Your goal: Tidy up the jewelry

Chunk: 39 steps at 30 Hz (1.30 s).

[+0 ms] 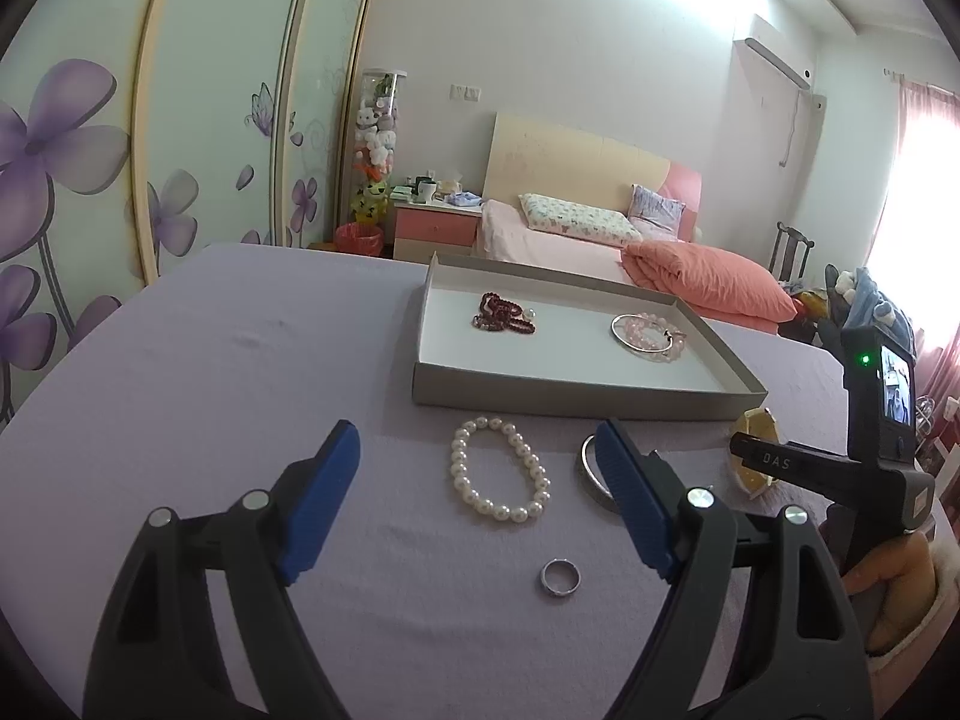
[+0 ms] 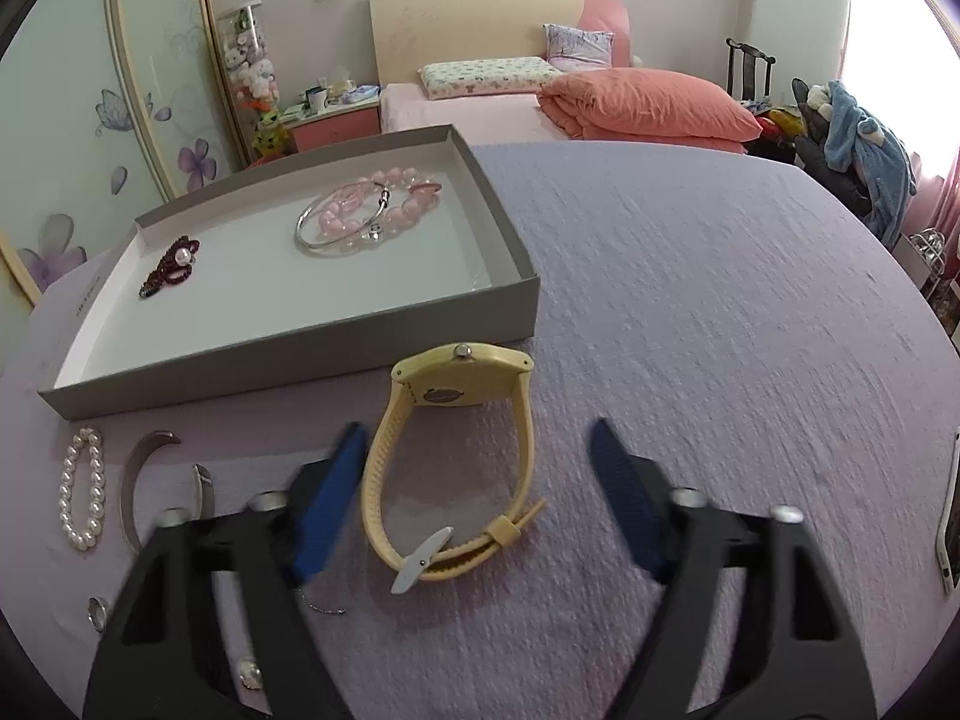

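Now | ribbed yellow watch (image 2: 456, 450) on crinkled lilac cloth (image 2: 720, 300) | both hand-held grippers gaping, empty | round pearl bracelet (image 1: 500, 468)

My left gripper's finger (image 1: 630, 498) hides part of the silver bangle (image 1: 591, 468). My right gripper (image 2: 480, 498) is motion-blurred and covers part of a thin chain (image 2: 321, 606). The phone (image 2: 951, 516) is cut off at the edge.
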Motion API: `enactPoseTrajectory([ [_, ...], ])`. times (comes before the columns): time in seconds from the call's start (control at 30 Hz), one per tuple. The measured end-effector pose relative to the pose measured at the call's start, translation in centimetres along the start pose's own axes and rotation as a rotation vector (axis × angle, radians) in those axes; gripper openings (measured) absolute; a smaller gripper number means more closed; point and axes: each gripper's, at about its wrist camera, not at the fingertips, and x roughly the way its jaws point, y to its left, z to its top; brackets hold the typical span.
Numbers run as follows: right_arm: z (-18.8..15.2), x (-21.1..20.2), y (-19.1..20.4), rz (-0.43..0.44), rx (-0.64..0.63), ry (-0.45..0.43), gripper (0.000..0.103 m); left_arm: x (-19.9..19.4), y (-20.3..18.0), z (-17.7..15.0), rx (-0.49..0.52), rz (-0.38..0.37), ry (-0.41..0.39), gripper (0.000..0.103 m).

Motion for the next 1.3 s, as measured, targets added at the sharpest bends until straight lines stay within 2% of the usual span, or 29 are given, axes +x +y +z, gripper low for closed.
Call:
enactPoseTrajectory([
  [0.1, -0.4, -0.5, -0.2, 0.007, -0.006, -0.01, 0.04, 0.2, 0.1, -0.2, 0.006, 0.002, 0.011, 0.079],
  [0.17, -1.0, -1.0, -0.7, 0.022, -0.008, -0.01, 0.038, 0.2, 0.0, -0.4, 0.012, 0.0, 0.018, 0.079],
  [0.47, -3.3, -3.2, -1.7, 0.007, -0.051, -0.008, 0.037, 0.3, -0.2, -1.3, 0.019, -0.013, 0.044, 0.079],
  [0.77, -4.7, -4.3, -2.7, 0.035, -0.07, -0.002, 0.038, 0.3, -0.4, -2.4, 0.046, -0.038, 0.083, 0.079],
  [1.03, -4.6, -3.8, -2.4, 0.041, -0.076, 0.015, 0.038, 0.9, -2.6, -3.4, 0.146, -0.085, 0.155, 0.078],
  [1.17, -4.7, -3.8, -2.6, 0.047, -0.073, 0.02, 0.039, 2.2, -4.4, -4.2, 0.22, -0.083, 0.24, 0.065],
  [1.2, -4.7, -3.8, -2.6, 0.047, -0.073, 0.02, 0.039, 2.7, -4.6, -4.3, 0.224, -0.076, 0.262, 0.06],
  [1.3, -4.7, -3.8, -2.6, 0.051, -0.07, 0.02, 0.039, 3.5, -4.5, -4.4, 0.201, -0.065, 0.287, 0.054],
])
